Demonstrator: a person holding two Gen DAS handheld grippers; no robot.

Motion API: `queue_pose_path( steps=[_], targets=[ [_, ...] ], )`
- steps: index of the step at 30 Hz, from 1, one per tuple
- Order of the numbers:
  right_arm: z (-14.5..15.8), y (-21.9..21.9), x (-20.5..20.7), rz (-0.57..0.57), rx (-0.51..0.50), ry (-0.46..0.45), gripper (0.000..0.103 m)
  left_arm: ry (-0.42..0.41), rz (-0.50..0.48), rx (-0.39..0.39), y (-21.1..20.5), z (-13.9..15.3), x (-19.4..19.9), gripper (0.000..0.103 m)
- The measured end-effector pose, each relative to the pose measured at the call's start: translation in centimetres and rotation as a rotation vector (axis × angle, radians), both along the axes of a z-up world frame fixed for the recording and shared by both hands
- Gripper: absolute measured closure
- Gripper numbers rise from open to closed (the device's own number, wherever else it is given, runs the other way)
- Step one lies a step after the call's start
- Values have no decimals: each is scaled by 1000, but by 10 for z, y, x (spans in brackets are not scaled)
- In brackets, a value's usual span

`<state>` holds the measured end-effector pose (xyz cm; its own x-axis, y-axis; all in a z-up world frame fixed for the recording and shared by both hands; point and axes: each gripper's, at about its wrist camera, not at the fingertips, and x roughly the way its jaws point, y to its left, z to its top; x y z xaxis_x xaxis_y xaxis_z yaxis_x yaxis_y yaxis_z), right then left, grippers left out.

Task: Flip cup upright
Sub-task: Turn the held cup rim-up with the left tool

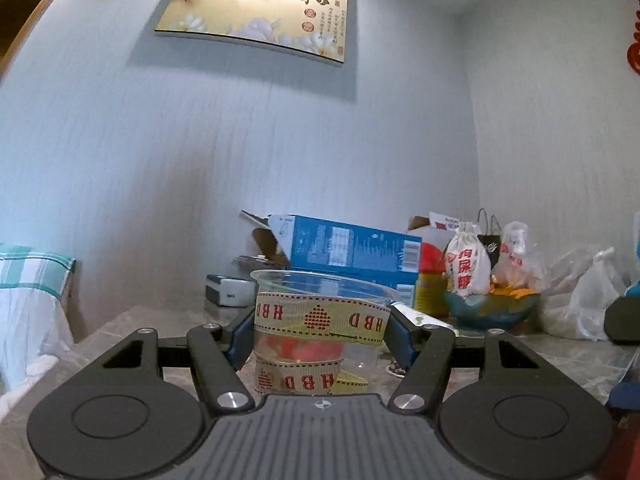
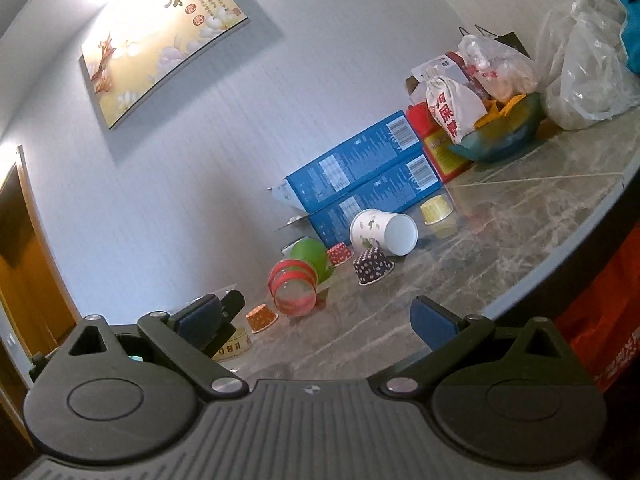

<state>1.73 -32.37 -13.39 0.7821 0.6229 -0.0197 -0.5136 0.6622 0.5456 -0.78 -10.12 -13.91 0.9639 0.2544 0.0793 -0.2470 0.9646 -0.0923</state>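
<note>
The clear cup (image 1: 320, 328) with HBD tape bands stands mouth-up on the marble table (image 1: 560, 360), and my left gripper (image 1: 320, 334) has its pads against both sides. I judge the flip finished; next I need to release gently without tipping it. My right gripper (image 2: 320, 322) hangs wide and empty above the other cups.

Black ribbed gripper bodies, silver screws, blue fingers (image 1: 240, 338).

Two blue boxes (image 2: 362, 164), four cupcake liners (image 2: 373, 266).
</note>
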Motion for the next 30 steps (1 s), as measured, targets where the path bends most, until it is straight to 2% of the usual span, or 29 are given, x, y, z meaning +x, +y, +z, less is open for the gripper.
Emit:
queue_pose_path(
  steps=[8,25,29,30],
  targets=[
    [0,6,-6,-12,-36,-21,1,4,-31,-41,5,-7,8,35],
    [-2,6,-10,11,-24,-23,1,46,-81,-19,4,-14,7,35],
    [-2,7,-10,11,-23,-23,1,58,-90,-12,5,-13,5,31],
    [-2,7,-10,12,-24,-25,1,62,-91,-8,5,-13,5,25]
  ],
)
